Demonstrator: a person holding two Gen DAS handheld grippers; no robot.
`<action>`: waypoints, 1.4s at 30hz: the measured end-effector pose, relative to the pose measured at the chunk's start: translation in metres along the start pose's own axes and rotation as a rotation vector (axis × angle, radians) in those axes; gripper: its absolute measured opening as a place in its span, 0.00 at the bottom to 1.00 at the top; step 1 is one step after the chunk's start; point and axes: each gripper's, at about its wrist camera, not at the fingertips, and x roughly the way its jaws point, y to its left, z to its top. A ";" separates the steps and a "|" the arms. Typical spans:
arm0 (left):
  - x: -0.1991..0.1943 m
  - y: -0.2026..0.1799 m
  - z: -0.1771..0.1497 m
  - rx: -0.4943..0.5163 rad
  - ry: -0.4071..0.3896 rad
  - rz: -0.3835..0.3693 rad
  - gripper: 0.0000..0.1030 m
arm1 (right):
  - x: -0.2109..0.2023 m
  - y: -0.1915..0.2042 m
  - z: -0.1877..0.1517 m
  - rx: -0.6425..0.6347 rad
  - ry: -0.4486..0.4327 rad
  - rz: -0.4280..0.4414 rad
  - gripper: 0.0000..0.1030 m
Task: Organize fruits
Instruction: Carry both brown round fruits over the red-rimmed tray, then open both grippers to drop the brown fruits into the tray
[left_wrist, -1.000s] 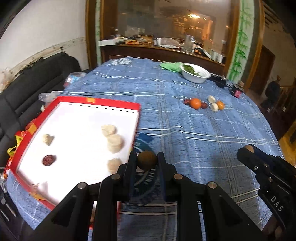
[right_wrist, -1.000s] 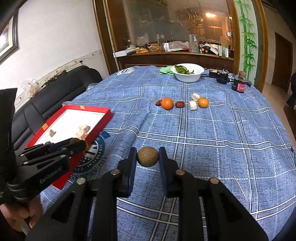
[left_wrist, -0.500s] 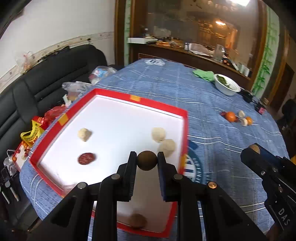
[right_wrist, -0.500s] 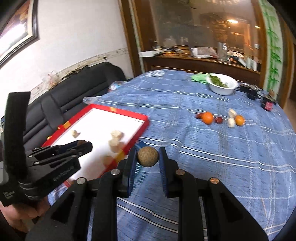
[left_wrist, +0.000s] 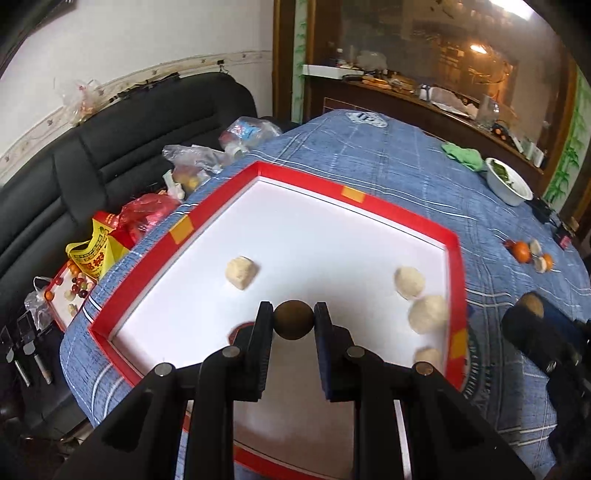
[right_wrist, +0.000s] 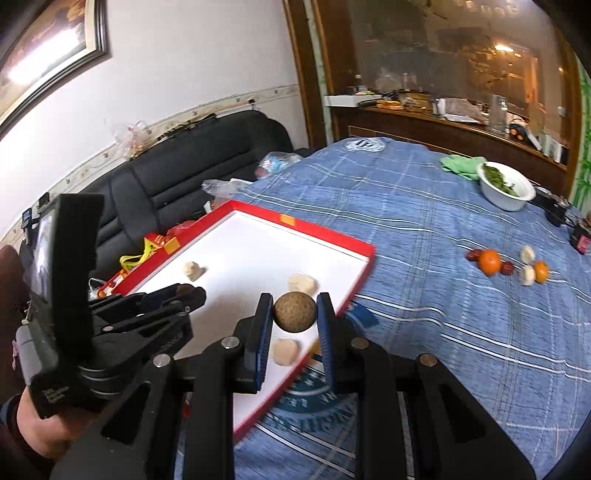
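My left gripper (left_wrist: 293, 320) is shut on a dark brown round fruit (left_wrist: 293, 319), held above the white floor of the red-rimmed tray (left_wrist: 406, 218). My right gripper (right_wrist: 294, 313) is shut on a tan round fruit (right_wrist: 294, 312), over the tray's (right_wrist: 325, 230) near right edge. Several pale peeled fruits (left_wrist: 240, 272) lie in the tray, another pale peeled fruit (right_wrist: 302, 283) just beyond the tan one. A dark red fruit (left_wrist: 240, 332) is half hidden behind my left finger. The left gripper (right_wrist: 190, 293) shows in the right wrist view too, and the right gripper (left_wrist: 532, 306) in the left wrist view.
On the blue checked tablecloth (right_wrist: 424, 229), loose oranges (right_wrist: 489, 261), red dates and pale fruits lie at the right. A white bowl of greens (right_wrist: 506, 190) stands further back. A black sofa (left_wrist: 122, 147) with bags (left_wrist: 144, 214) sits left of the table. A hand (right_wrist: 37, 424) holds the left gripper.
Both grippers have carried their fruits leftward across the table toward the tray. The left one now hangs over the tray's inside, the right one over its right edge. Grips unchanged.
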 end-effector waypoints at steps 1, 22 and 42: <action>0.002 0.002 0.003 -0.002 -0.002 0.009 0.20 | 0.004 0.004 0.001 -0.008 0.005 0.007 0.25; 0.016 -0.005 0.013 0.030 0.017 -0.012 0.20 | 0.077 0.008 0.039 -0.020 0.042 0.003 0.25; 0.022 -0.005 0.010 0.037 0.035 -0.003 0.20 | 0.122 0.010 0.043 -0.032 0.112 0.006 0.25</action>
